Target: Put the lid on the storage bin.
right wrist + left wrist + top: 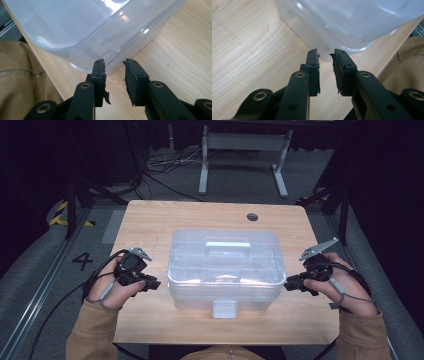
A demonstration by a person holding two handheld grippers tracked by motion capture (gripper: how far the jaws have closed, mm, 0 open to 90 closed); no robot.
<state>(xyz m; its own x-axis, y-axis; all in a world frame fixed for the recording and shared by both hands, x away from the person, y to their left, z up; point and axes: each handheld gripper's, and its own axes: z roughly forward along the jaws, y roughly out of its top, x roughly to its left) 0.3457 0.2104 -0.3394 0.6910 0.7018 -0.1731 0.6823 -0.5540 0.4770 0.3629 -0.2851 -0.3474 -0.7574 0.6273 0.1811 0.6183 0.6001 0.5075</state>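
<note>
- Clear lidded plastic storage box (226, 270) sits on the wooden bench (150, 220), closed.
- Left hand-held gripper (154, 283) and right hand-held gripper (290, 284) flank it, both released, empty.
- Any lifting or unlatching looks undone.

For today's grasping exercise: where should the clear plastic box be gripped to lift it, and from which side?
Probably the handle on the lid of the clear plastic box, from above: it lies flat along the lid's middle, and the body looks far wider than either gripper's jaws.

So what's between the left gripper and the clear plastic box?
Nothing: in the left gripper view, bare wooden table separates the left gripper from the clear plastic box.
</note>
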